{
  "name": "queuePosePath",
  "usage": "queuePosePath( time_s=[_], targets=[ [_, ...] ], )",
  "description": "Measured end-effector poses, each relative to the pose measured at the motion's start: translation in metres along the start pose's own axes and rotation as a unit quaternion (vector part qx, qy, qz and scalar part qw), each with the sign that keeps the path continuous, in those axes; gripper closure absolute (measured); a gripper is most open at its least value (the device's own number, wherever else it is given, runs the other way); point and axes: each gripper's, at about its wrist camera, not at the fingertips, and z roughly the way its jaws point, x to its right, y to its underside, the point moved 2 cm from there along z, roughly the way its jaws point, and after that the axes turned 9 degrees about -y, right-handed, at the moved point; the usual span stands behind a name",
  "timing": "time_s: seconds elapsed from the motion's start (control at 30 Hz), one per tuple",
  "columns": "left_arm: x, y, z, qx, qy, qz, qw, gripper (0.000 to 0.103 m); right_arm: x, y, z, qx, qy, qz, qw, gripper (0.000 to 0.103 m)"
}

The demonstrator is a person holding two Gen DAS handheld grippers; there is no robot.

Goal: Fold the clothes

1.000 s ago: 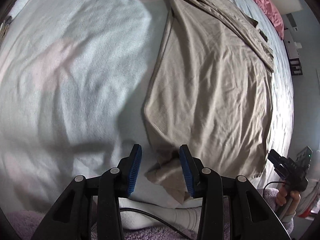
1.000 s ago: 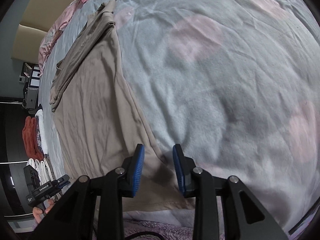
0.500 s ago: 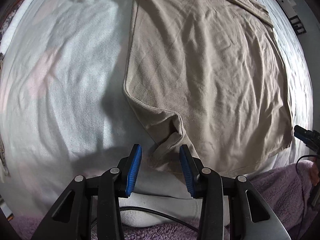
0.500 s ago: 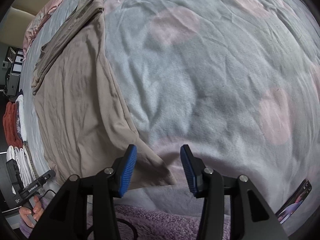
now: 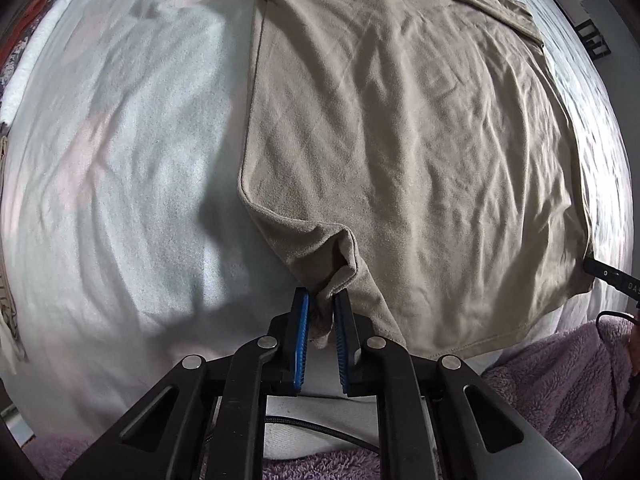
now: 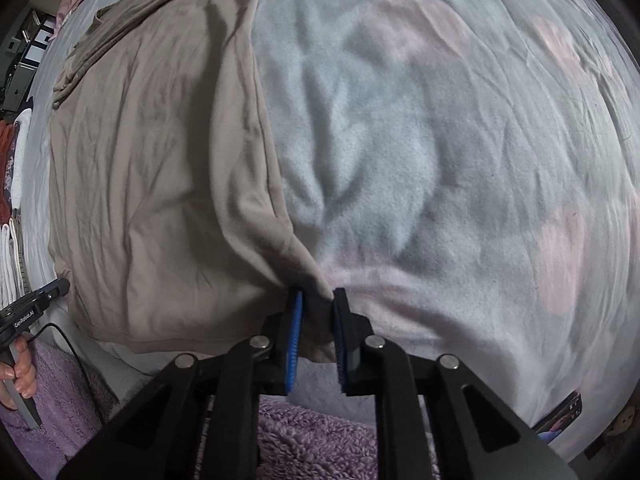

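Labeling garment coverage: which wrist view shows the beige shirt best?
Left wrist: the beige shirt fills the frame, showing both side edges, the hem and its folded top. Right wrist shows only its right-hand half, dimmer and blurred.

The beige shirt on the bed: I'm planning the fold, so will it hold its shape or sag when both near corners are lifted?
The beige shirt will probably sag: its cloth already bunches where the left gripper and right gripper are closing on the corners. Its many wrinkles suggest thin, light fabric. It may drag on the fuzzy blanket.
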Motion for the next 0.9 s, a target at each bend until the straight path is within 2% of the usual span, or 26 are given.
queuePosePath(
  time_s=[0.07,0.2,0.33,0.43,0.53,0.63,0.7,0.8,0.87,0.9],
  targets=[
    [-0.002,-0.001,-0.009,0.015,0.017,-0.008,0.9997,0.093,-0.004,0.003,-0.009,0.02,-0.024,-0.006,0.999,0.097],
    [-0.019,-0.006,-0.036,0.06,0.085,-0.047,0.9934,0.095,-0.009,0.007,-0.037,0.085,-0.12,-0.02,0.989,0.098],
    [-0.067,0.008,-0.052,0.098,0.155,-0.1,0.9779,0.095,0.012,0.0,-0.061,0.14,-0.217,0.005,0.966,0.098],
    [-0.098,-0.006,-0.066,0.123,0.192,-0.14,0.9634,0.096,0.03,-0.018,-0.078,0.177,-0.273,0.033,0.945,0.098],
    [-0.141,-0.016,-0.081,0.151,0.189,-0.167,0.9558,0.098,0.032,-0.037,-0.086,0.202,-0.291,0.053,0.934,0.098],
    [-0.144,-0.042,-0.069,0.161,0.176,-0.183,0.9538,0.098,0.031,-0.064,-0.075,0.208,-0.294,0.074,0.93,0.098],
    [-0.161,-0.042,-0.067,0.165,0.169,-0.187,0.9535,0.098,0.027,-0.078,-0.06,0.207,-0.299,0.084,0.928,0.098],
    [-0.146,-0.062,-0.043,0.16,0.169,-0.16,0.9592,0.098,0.016,-0.099,-0.042,0.208,-0.283,0.077,0.933,0.098],
    [-0.135,-0.068,-0.027,0.138,0.169,-0.143,0.9653,0.096,0.012,-0.114,-0.028,0.207,-0.274,0.072,0.936,0.098],
    [-0.132,-0.069,-0.021,0.123,0.158,-0.133,0.9706,0.096,0.011,-0.121,-0.021,0.205,-0.268,0.071,0.939,0.098]
  ],
)
